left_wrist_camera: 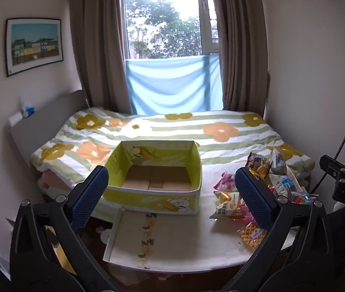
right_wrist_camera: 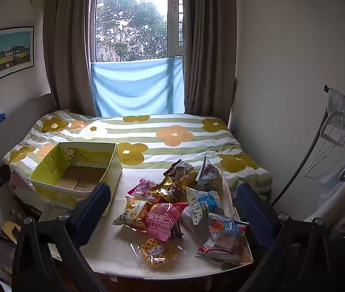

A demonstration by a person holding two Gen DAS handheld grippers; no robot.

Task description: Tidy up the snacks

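Observation:
A yellow-green open box point(left_wrist_camera: 153, 192) with a bear print stands empty on a white table point(left_wrist_camera: 184, 245); it also shows in the right wrist view point(right_wrist_camera: 58, 192) at the left. A pile of snack packets point(right_wrist_camera: 179, 202) lies to its right, with a waffle packet point(right_wrist_camera: 157, 251) at the front and a pink packet point(right_wrist_camera: 165, 219) in the middle. The pile shows in the left wrist view point(left_wrist_camera: 265, 185) at the right. My left gripper point(left_wrist_camera: 172, 197) is open and empty, hovering before the box. My right gripper point(right_wrist_camera: 172, 206) is open and empty, hovering over the pile.
The box's lid flap point(left_wrist_camera: 133, 238) lies flat on the table in front of it. A bed with a flowered quilt point(left_wrist_camera: 172, 131) stands behind the table. A clothes rack point(right_wrist_camera: 342, 146) stands at the right. The right gripper's body point(left_wrist_camera: 342, 182) shows at the right of the left wrist view.

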